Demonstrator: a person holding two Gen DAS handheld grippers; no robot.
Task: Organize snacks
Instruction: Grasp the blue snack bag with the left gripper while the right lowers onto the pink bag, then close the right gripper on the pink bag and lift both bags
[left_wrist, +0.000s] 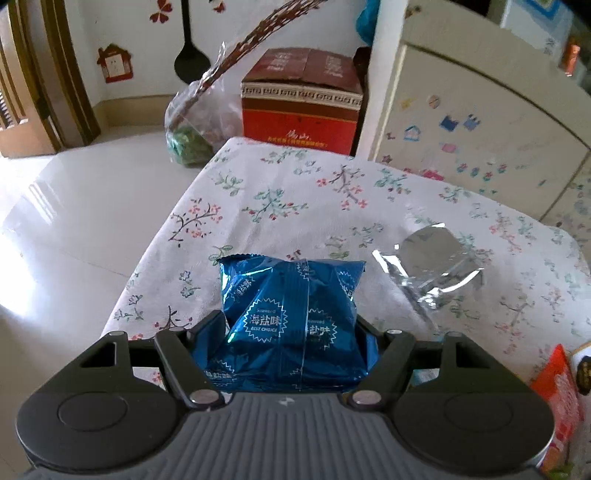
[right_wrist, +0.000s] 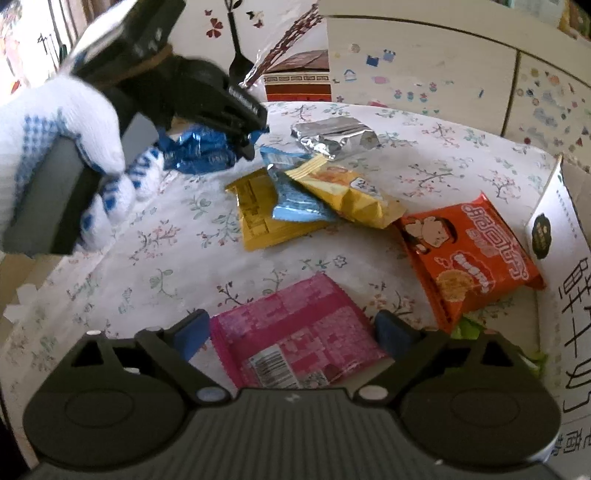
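Observation:
My left gripper (left_wrist: 291, 332) is shut on a dark blue snack packet (left_wrist: 291, 306) and holds it above the floral tablecloth (left_wrist: 280, 192); the packet also shows in the right wrist view (right_wrist: 199, 151), under the gloved hand. A silver packet (left_wrist: 432, 266) lies to its right. My right gripper (right_wrist: 291, 332) is open, its fingers on either side of a pink packet (right_wrist: 295, 332) lying flat on the cloth. Beyond it lie a yellow packet (right_wrist: 258, 210), a light blue one (right_wrist: 295, 203), a yellow-orange one (right_wrist: 351, 188), a silver one (right_wrist: 332, 136) and an orange packet (right_wrist: 469, 258).
A white cardboard box (right_wrist: 561, 258) stands at the table's right edge. A red carton (left_wrist: 299, 107) and a plastic bag (left_wrist: 199, 122) sit on the floor behind the table. A cream cabinet (left_wrist: 480, 122) stands at the back right. The table's left edge drops to tiled floor (left_wrist: 74, 229).

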